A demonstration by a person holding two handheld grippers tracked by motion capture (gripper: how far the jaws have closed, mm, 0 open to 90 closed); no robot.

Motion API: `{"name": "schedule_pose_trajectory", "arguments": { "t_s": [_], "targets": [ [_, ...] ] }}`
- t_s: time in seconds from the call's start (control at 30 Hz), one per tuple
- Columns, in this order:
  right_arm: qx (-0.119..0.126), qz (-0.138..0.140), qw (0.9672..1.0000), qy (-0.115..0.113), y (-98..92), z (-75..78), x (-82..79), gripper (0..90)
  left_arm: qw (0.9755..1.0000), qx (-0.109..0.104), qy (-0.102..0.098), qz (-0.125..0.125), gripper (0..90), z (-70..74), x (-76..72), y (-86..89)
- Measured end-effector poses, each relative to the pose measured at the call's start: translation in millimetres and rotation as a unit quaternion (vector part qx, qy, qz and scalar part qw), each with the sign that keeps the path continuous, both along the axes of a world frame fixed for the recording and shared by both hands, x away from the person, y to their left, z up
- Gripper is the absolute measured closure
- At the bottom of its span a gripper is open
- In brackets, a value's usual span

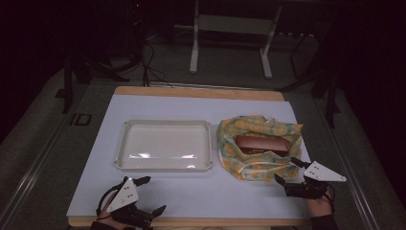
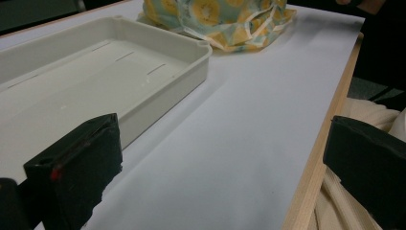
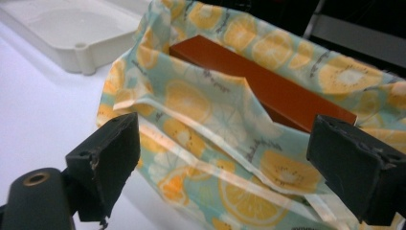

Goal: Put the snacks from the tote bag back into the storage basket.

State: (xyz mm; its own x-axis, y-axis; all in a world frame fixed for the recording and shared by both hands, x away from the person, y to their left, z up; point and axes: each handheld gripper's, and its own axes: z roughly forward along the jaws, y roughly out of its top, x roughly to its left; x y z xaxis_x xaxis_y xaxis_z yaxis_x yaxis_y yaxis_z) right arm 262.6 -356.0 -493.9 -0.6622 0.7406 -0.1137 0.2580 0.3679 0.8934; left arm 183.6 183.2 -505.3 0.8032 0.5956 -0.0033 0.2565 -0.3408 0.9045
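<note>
A brown rectangular box [image 1: 262, 143] lies on an opened cloth printed with orange slices [image 1: 258, 165] at the right of the white mat. The right gripper view shows the box [image 3: 268, 86] partly covered by a fold of the cloth [image 3: 210, 124]. My right gripper [image 1: 288, 171] stands open at the cloth's near right edge, its jaws wide on either side of the cloth. My left gripper [image 1: 149, 195] is open near the table's front left, with nothing between its jaws. An empty white tray [image 1: 122, 143] sits left of the cloth, and its wall [image 2: 158, 96] is close to my left jaw.
The white mat [image 1: 201, 191] covers a wooden board whose edge [image 2: 316, 163] runs along the front. A metal stand [image 1: 230, 28] and cables [image 1: 151, 67] are on the dark floor beyond the table. A cream sleeve [image 2: 354, 120] hangs past the board's edge.
</note>
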Motion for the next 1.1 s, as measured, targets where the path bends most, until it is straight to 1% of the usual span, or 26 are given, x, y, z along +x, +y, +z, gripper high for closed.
{"name": "schedule_pose_trajectory", "arguments": {
  "t_s": [0.07,0.17,0.2,0.23,0.27,0.3,0.33,0.4,0.43,0.47,0.53,0.57,0.6,0.67,0.73,0.77,0.8,0.87,0.9,0.93,0.97,1.0,1.03,1.07,1.1],
  "targets": [
    [-0.016,0.010,0.9998,0.005,-2.2,-0.6,0.8,13.2,1.0000,0.002,-0.002,-0.004,0.0,0.2,-0.4,-1.5],
    [-0.021,0.016,0.9996,0.012,-3.2,-1.0,1.5,13.2,1.0000,0.001,-0.004,-0.004,0.0,0.5,-0.6,-1.6],
    [-0.033,0.030,0.9983,0.038,-6.8,-2.3,3.8,13.0,1.0000,-0.001,-0.004,-0.002,0.0,0.7,-0.3,-1.2],
    [-0.033,0.030,0.9983,0.038,-6.8,-2.3,3.8,13.0,1.0000,-0.001,-0.004,-0.002,0.0,0.7,-0.3,-1.2],
    [-0.040,0.030,0.9979,0.041,-7.5,-2.4,4.1,13.0,1.0000,-0.001,-0.004,0.000,0.0,0.7,0.3,-0.7],
    [-0.049,0.031,0.9970,0.050,-8.0,-1.9,4.2,13.0,1.0000,-0.001,-0.003,0.002,0.0,0.5,0.9,-0.6],
    [-0.055,0.040,0.9952,0.070,-8.7,0.0,5.5,12.8,1.0000,-0.001,-0.002,0.002,0.0,0.5,1.1,-0.8],
    [-0.055,0.047,0.9932,0.091,-9.6,2.3,6.6,12.6,1.0000,-0.001,-0.002,0.000,0.0,0.5,1.3,-1.3],
    [-0.048,0.061,0.9909,0.110,-10.2,3.1,8.1,12.6,1.0000,-0.001,-0.003,-0.001,0.0,0.5,1.1,-1.6],
    [-0.048,0.073,0.9880,0.127,-10.2,4.0,9.3,12.5,1.0000,-0.003,-0.003,-0.001,0.0,0.6,1.0,-2.0],
    [-0.061,0.080,0.9855,0.136,-9.3,6.2,9.2,12.2,1.0000,-0.003,-0.003,-0.001,0.0,0.8,1.1,-2.1],
    [-0.061,0.080,0.9855,0.136,-9.3,6.2,9.2,12.2,1.0000,-0.003,-0.003,-0.001,0.0,0.8,1.1,-2.1],
    [-0.061,0.094,0.9824,0.149,-8.7,8.8,9.9,11.5,1.0000,-0.004,-0.003,0.000,0.0,0.8,1.2,-2.0],
    [-0.056,0.103,0.9810,0.155,-8.7,10.9,11.0,11.1,1.0000,-0.004,-0.003,0.000,0.0,0.9,1.3,-1.9],
    [-0.052,0.107,0.9804,0.157,-8.8,12.1,11.3,11.1,1.0000,-0.004,-0.003,0.000,0.0,0.9,1.3,-2.0],
    [-0.050,0.119,0.9797,0.153,-8.2,14.8,11.2,11.1,1.0000,-0.004,-0.003,-0.003,0.0,1.0,1.3,-2.2],
    [-0.053,0.123,0.9797,0.149,-7.3,16.4,11.0,11.1,1.0000,-0.004,-0.003,-0.003,0.0,1.0,1.3,-2.2],
    [-0.065,0.131,0.9783,0.147,-4.1,19.7,10.7,11.2,1.0000,-0.004,-0.004,-0.005,0.0,0.9,1.3,-2.8],
    [-0.070,0.137,0.9768,0.149,-2.8,21.5,11.0,11.2,1.0000,-0.003,-0.003,-0.006,0.0,1.0,1.4,-3.2],
    [-0.070,0.137,0.9768,0.149,-2.8,21.5,11.0,11.2,1.0000,-0.003,-0.003,-0.006,0.0,1.0,1.4,-3.2],
    [-0.083,0.146,0.9761,0.139,0.2,25.4,10.0,11.2,1.0000,-0.003,-0.004,-0.007,0.0,1.1,1.4,-3.3],
    [-0.083,0.153,0.9756,0.134,1.5,27.5,9.4,11.2,1.0000,-0.003,-0.004,-0.009,0.0,1.1,1.3,-3.7],
    [-0.083,0.153,0.9756,0.134,1.5,27.5,9.4,11.2,1.0000,-0.003,-0.004,-0.009,0.0,1.1,1.3,-3.7],
    [-0.083,0.156,0.9762,0.126,4.5,32.6,9.9,11.1,1.0000,-0.003,-0.004,-0.009,0.0,1.2,1.3,-3.7],
    [-0.083,0.156,0.9762,0.126,4.5,32.6,9.9,11.1,1.0000,-0.003,-0.004,-0.009,0.0,1.2,1.3,-3.7]
  ]
}}
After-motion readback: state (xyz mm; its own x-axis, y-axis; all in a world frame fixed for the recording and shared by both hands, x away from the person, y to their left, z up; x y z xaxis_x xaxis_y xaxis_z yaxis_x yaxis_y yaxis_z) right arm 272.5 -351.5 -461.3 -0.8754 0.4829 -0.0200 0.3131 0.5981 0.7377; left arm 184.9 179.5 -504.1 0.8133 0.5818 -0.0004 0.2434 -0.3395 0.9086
